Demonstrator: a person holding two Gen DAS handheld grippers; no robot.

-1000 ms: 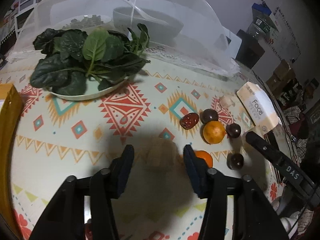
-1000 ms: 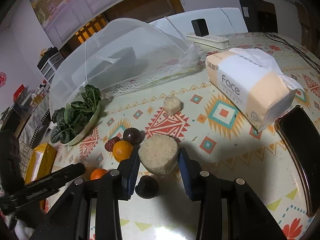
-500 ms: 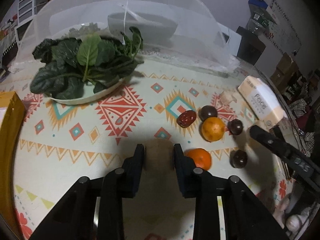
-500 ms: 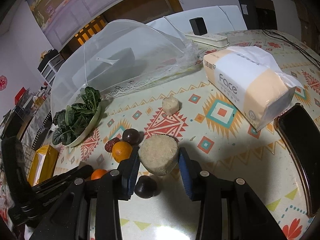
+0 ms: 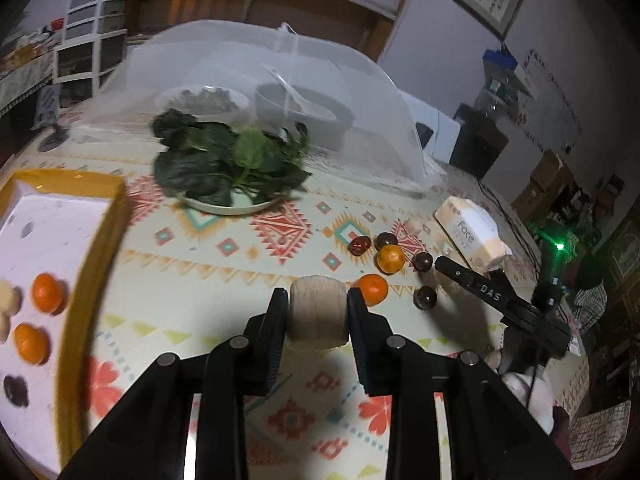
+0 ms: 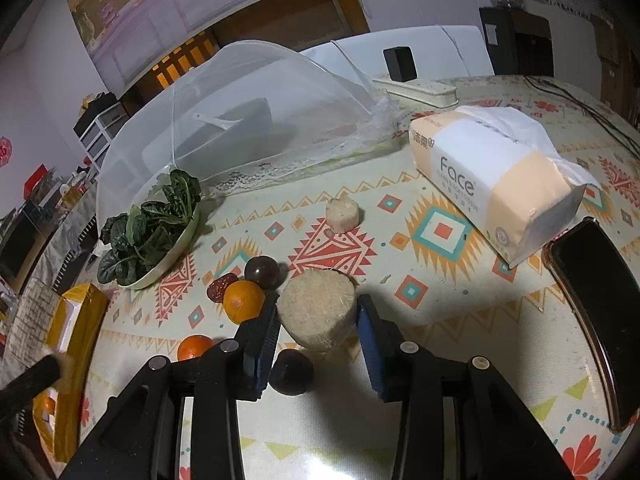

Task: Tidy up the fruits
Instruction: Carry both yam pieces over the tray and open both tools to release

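Note:
My left gripper (image 5: 318,314) is shut on a beige fibrous cylinder piece (image 5: 317,312), held above the table. My right gripper (image 6: 317,316) is shut on a similar beige round piece (image 6: 316,314). On the patterned cloth lie oranges (image 5: 372,288) (image 5: 390,258) (image 6: 243,301), dark round fruits (image 5: 425,297) (image 6: 261,272) (image 6: 291,372) and a red date (image 5: 359,245). A third beige piece (image 6: 341,214) lies farther back. A yellow-rimmed box (image 5: 94,264) at the left holds oranges (image 5: 47,298) and a dark fruit (image 5: 16,390).
A plate of spinach (image 5: 232,168) sits before a mesh food cover (image 5: 256,92). A tissue pack (image 6: 496,176) and a phone (image 6: 596,312) lie at the right. The right gripper's arm (image 5: 500,304) shows in the left wrist view.
My left gripper closed on the beige piece, lifted it and swung left, bringing the yellow box into view. My right gripper stayed shut on its piece, barely moving.

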